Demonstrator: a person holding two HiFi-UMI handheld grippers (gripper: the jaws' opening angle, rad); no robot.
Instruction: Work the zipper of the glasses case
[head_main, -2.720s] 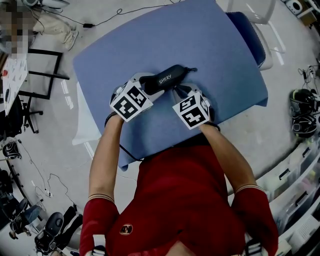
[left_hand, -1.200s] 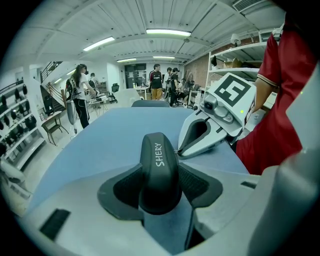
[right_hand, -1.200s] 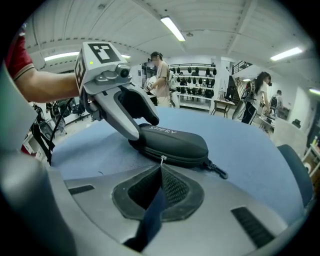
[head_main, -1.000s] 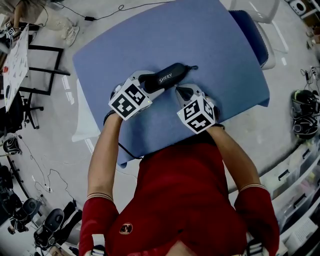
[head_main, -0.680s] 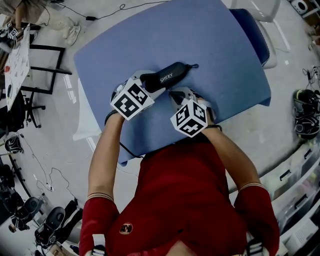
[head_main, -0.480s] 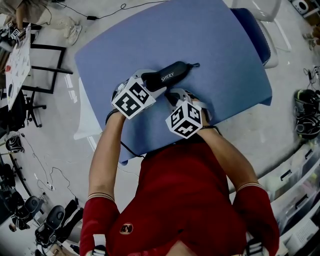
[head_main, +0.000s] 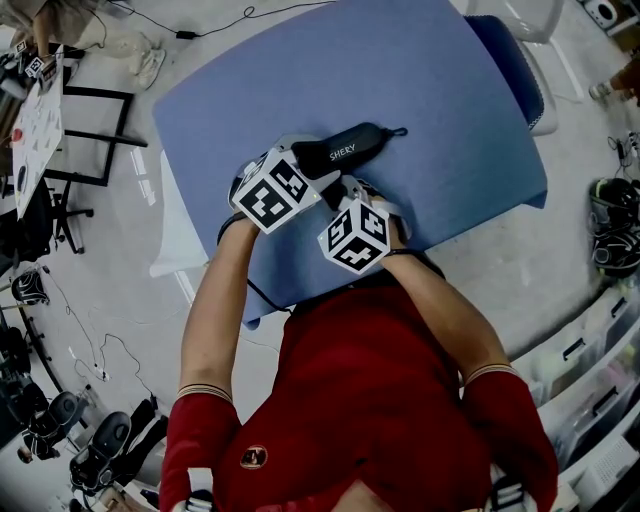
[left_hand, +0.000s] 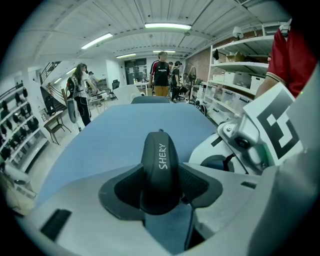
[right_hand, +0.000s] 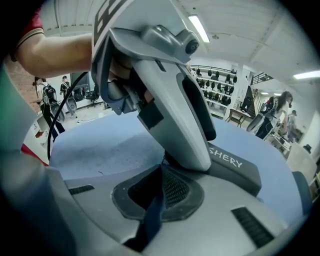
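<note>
Though half covered by the marker cubes in the head view, easy enough to place: black glasses case (head_main: 352, 150) marked SHERY, flat on the blue table (head_main: 440, 80), about mid-table and a little toward the near edge. Long axis slanting from a near-left end up to a far-right end. Small tab (head_main: 400, 131) sticking out at that far end, maybe a zipper pull, maybe a hang loop; too small to tell.

Left gripper (left_hand: 160, 189) clamped across the case's near end, pads pressed on both flanks, case pointing straight away along the jaws. Probably an anchoring grip, to pin the case against a pull on the zipper.

Right gripper (right_hand: 161, 170) pressed fully together, tip tucked against the case's near-right long side, just beside the left gripper's right-hand finger. Possibly pinching a zipper pull there. Nothing visible between the pads, and the seam hidden behind that finger, so left open.

Deciding relation for the coming move: zipper presumably following the long side, hence travel along the case's axis, not across it. Seen from the right gripper, nearly all of the case lying ahead and to the right, toward the table's far right corner. Hardly any room left on the side of the left gripper. Right hand nearer the working side, left hand taken up as anchor.
</note>
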